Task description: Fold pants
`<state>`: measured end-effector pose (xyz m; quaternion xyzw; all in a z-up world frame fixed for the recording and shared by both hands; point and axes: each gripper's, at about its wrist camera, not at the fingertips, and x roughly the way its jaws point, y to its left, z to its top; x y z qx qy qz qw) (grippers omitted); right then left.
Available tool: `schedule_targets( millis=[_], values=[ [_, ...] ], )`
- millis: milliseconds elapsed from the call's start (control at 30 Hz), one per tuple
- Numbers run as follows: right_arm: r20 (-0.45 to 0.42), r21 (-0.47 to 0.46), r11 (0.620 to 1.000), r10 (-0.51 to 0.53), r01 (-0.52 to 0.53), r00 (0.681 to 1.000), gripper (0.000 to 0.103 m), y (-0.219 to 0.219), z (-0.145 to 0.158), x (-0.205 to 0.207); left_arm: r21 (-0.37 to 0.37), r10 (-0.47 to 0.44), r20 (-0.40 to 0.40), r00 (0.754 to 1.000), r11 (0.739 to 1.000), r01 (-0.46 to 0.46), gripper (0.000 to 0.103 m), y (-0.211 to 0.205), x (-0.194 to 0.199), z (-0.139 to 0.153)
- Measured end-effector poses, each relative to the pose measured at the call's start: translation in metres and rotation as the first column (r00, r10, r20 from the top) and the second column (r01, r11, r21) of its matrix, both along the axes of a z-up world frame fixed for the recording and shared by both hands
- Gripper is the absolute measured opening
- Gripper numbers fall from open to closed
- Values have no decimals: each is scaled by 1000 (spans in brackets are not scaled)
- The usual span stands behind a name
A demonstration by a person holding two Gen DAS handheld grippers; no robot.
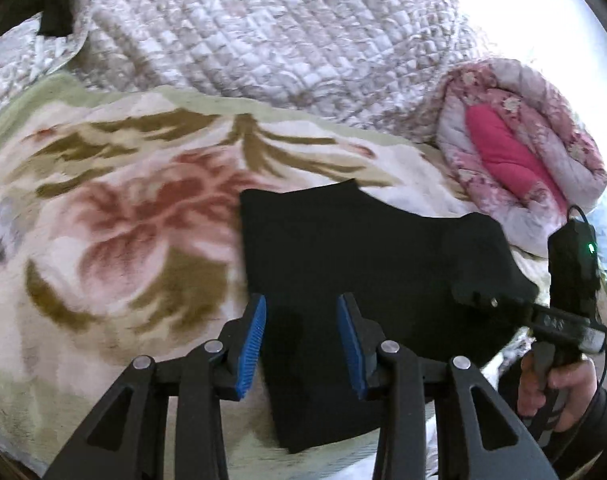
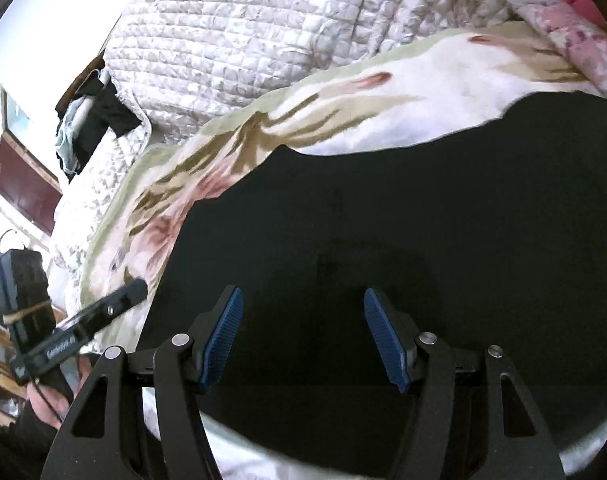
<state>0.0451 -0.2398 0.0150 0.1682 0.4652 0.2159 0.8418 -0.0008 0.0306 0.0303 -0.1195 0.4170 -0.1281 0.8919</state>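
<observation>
Black pants [image 1: 363, 240] lie folded and flat on a floral blanket [image 1: 123, 220]. My left gripper [image 1: 301, 304] hovers over their near left edge, blue pads apart, nothing pressed between them. In the right wrist view the pants [image 2: 383, 208] fill the lower right, and my right gripper [image 2: 303, 294] stands wide open just above the cloth. The right gripper [image 1: 477, 296] also shows at the pants' right side in the left wrist view, held by a hand [image 1: 559, 392]. The left gripper [image 2: 137, 286] shows at the pants' left edge.
A quilted grey-white bedspread [image 1: 263, 32] is bunched up behind the blanket. A rolled pink floral duvet [image 1: 515, 152] lies at the right. Dark clothes [image 2: 99, 116] hang at the far left edge of the bed, near a dark red cabinet [image 2: 23, 184].
</observation>
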Motion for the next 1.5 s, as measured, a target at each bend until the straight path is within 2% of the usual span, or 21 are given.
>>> schedule_targets(
  millis=[200, 267, 333, 367, 400, 567, 633, 700, 767, 867, 900, 967, 1033, 1100, 1167, 1233, 1300, 1367, 1433, 1500],
  values=[
    [-23, 50, 998, 42, -41, 999, 61, 10, -4, 10, 0, -8, -33, 999, 1000, 8, 40, -1, 3, -14],
    [-30, 62, 997, 57, -55, 998, 53, 12, -6, 13, 1, -15, -36, 999, 1000, 16, 40, -2, 3, -17],
    [-53, 68, 997, 51, -47, 997, 28, 11, -10, 19, 1, -17, -38, 999, 1000, 17, 40, -1, 3, -18],
    [-65, 68, 997, 43, -39, 997, 21, 9, -12, 22, 2, -16, -41, 999, 1000, 16, 40, -1, 3, -18],
    [-73, 71, 997, 38, -32, 997, 2, 8, -13, 23, 1, -15, -43, 999, 1000, 15, 40, -1, 3, -19],
    [-41, 97, 995, 37, -33, 998, 2, 1, 0, 18, 3, -10, -53, 999, 1000, 11, 40, 1, 3, -19],
    [-36, 79, 997, 18, -15, 999, 2, -5, 0, 17, 3, -11, -52, 999, 1000, 11, 40, 1, 3, -19],
    [-69, 80, 997, -16, 21, 997, 2, -14, -10, 20, 4, -15, -51, 999, 1000, 15, 40, -1, 2, -18],
    [-83, 77, 997, -8, 14, 997, 3, -13, -14, 21, 5, -21, -51, 998, 1000, 21, 40, -3, 2, -18],
    [-78, 34, 999, -21, 23, 997, 8, -13, -6, 20, 8, -30, -48, 998, 1000, 30, 40, -6, 0, -16],
    [-59, 1, 999, -44, 44, 997, 12, -15, 1, 18, 8, -34, -44, 998, 999, 34, 40, -7, -1, -15],
    [-7, -41, 997, -64, 63, 998, 12, -19, 15, 10, 5, -43, -31, 999, 999, 43, 40, -10, -4, -10],
    [35, -50, 997, -54, 55, 998, 12, -19, 27, 0, 0, -60, -19, 998, 998, 60, 40, -14, -6, -6],
    [38, -38, 999, -10, 12, 999, 12, -13, 29, -11, -1, -82, -17, 997, 997, 82, 40, -20, -7, -6],
    [1, -33, 999, 44, -44, 999, 12, -3, 18, -19, -2, -107, -29, 994, 994, 107, 40, -27, -8, -10],
    [-68, -72, 996, 50, -55, 996, 12, 0, -2, -22, 5, -124, -51, 991, 992, 124, 40, -32, -8, -16],
    [-56, -45, 999, 26, -28, 998, 12, -7, 0, -29, 24, -131, -53, 990, 991, 132, 40, -36, -11, -19],
    [-31, -94, 995, 19, -22, 999, 12, -8, 9, -34, 35, -137, -50, 989, 990, 138, 40, -38, -16, -15],
    [-2, -88, 995, 42, -42, 999, 12, -8, 17, -43, 41, -137, -45, 990, 990, 139, 40, -38, -21, -12],
    [-15, -79, 995, 63, -64, 998, 12, -6, 13, -49, 54, -149, -40, 988, 987, 151, 40, -42, -27, -12]
  ],
)
